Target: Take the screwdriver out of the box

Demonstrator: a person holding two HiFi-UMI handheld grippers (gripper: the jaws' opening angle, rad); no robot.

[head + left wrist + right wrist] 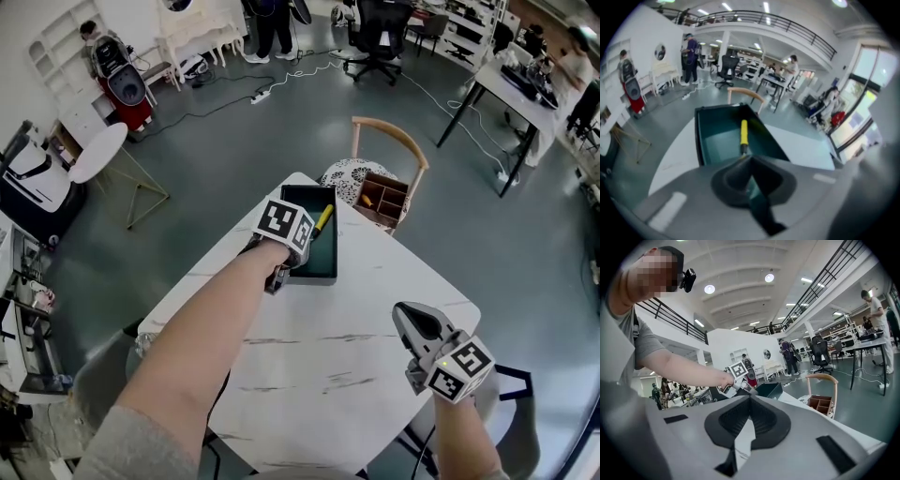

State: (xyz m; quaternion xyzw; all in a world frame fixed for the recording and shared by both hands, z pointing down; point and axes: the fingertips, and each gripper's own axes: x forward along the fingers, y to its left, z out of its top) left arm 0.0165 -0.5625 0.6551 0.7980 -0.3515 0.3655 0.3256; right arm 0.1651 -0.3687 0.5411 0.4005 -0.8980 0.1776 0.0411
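A dark green open box [321, 264] stands at the far end of the white table [328, 366]. A screwdriver with a yellow handle [322, 219] slants up over it. My left gripper [307, 242] reaches into the box from the near side. In the left gripper view its jaws [746, 157] are shut on the tip of the screwdriver's [744, 133] shaft, and the handle points away over the box floor [717, 138]. My right gripper [412, 314] hovers over the table's right side, shut [750, 398] with nothing in it.
A wooden-backed chair [389, 141] stands just beyond the table's far corner, with a brown compartment tray [382, 199] on its seat. The table's edges run close on both sides of the box. People, desks and office chairs stand further off.
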